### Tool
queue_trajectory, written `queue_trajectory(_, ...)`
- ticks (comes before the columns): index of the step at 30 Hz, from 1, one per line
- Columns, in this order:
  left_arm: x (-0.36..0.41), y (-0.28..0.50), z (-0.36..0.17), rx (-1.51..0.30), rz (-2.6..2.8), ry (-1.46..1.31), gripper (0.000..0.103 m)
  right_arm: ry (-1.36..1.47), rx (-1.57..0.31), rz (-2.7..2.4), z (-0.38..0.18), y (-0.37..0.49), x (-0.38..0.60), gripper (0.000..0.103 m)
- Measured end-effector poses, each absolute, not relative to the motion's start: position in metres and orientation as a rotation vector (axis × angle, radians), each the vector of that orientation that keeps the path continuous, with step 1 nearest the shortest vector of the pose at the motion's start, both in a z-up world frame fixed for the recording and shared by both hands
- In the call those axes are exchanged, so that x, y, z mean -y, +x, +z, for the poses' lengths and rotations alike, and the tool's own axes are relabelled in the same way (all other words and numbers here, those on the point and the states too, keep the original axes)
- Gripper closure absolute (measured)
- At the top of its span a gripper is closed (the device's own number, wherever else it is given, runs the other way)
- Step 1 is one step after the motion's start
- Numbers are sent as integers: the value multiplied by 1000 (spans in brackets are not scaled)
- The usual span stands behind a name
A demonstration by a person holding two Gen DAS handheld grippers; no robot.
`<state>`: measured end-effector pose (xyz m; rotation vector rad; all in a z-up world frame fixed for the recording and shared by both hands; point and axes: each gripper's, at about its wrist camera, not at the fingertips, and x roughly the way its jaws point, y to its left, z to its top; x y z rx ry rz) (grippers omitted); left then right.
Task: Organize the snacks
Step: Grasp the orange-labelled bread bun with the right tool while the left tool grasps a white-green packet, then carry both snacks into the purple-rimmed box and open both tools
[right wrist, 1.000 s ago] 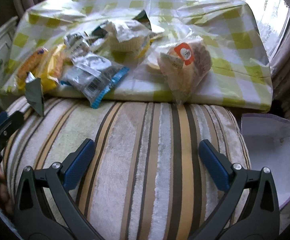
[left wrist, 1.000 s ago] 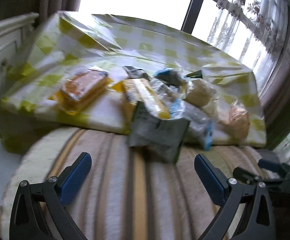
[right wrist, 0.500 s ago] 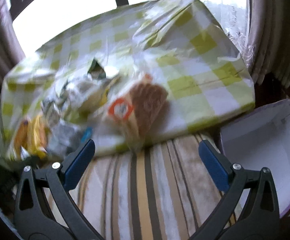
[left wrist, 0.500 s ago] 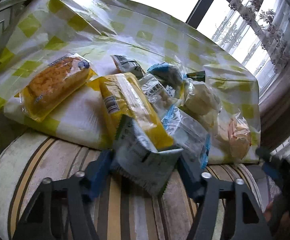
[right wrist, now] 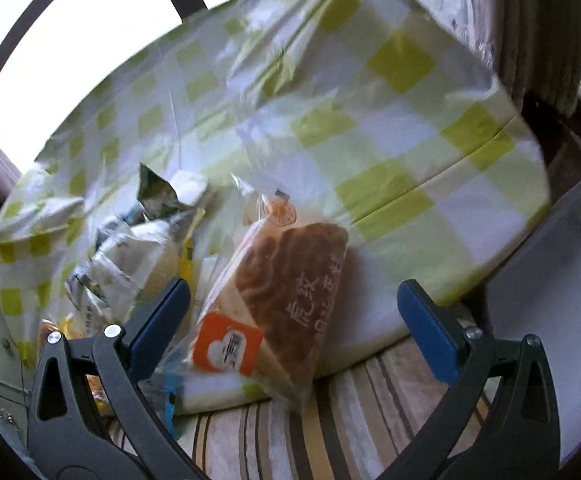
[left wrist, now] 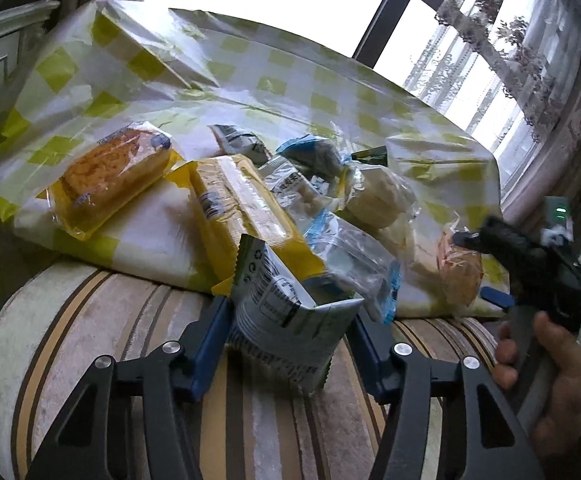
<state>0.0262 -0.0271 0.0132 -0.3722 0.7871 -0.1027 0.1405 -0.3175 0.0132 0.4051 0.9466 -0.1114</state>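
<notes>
Left gripper (left wrist: 290,344) angles down, jaws closing — right gripper (right wrist: 294,320) too, jaws wide yet narrowing.

Left gripper (left wrist: 288,334): the grey-green packet (left wrist: 286,320) hides its fingertips, so pad contact cannot be confirmed. Yellow packet (left wrist: 246,208): lower end covered by that packet. Right wrist view: snack heap (right wrist: 130,256) smeared by motion, labels unreadable; white box (right wrist: 562,280) cut off at right edge. Wedge bread bag (right wrist: 286,292): print partly legible only
</notes>
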Motion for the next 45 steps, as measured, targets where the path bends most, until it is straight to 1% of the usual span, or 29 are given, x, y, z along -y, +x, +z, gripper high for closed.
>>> queue_trajectory(1, 28, 26, 14, -781, -107, -368, 45, 414, -969, -98, 9, 143, 317, 15)
queue_trajectory(2, 29, 24, 15, -774, -111, -364, 46, 436, -980, -61, 5, 143, 318, 21)
queue_trajectory(4, 32, 23, 17, -767, -122, -355, 46, 435, -978, -30, 4, 141, 317, 40)
queue_trajectory(6, 36, 23, 19, -764, -133, -346, 46, 418, -969, -12, 6, 135, 314, 45)
queue_trajectory(9, 41, 21, 22, -754, -151, -341, 48, 445, -940, 34, 7, 124, 317, 48)
queue_trajectory(16, 58, 18, 28, -742, -192, -309, 49, 504, -863, 72, 24, 92, 336, 49)
queue_trajectory(24, 98, 23, 42, -721, -302, -257, 51, 541, -836, 53, 40, 55, 384, 49)
queue_trajectory(29, 150, 29, 53, -716, -435, -198, 51, 529, -850, -41, 38, 27, 426, 49)
queue_trajectory(38, 249, 32, 57, -769, -663, -97, 51, 569, -930, -215, 10, -10, 495, 49)
queue_trajectory(43, 294, 24, 59, -788, -756, -42, 50, 532, -977, -324, -2, -20, 518, 46)
queue_trajectory(44, 305, 23, 59, -798, -789, -30, 50, 519, -989, -348, -5, -23, 522, 45)
queue_trajectory(45, 311, 22, 58, -807, -810, -21, 48, 515, -996, -358, -7, -25, 525, 39)
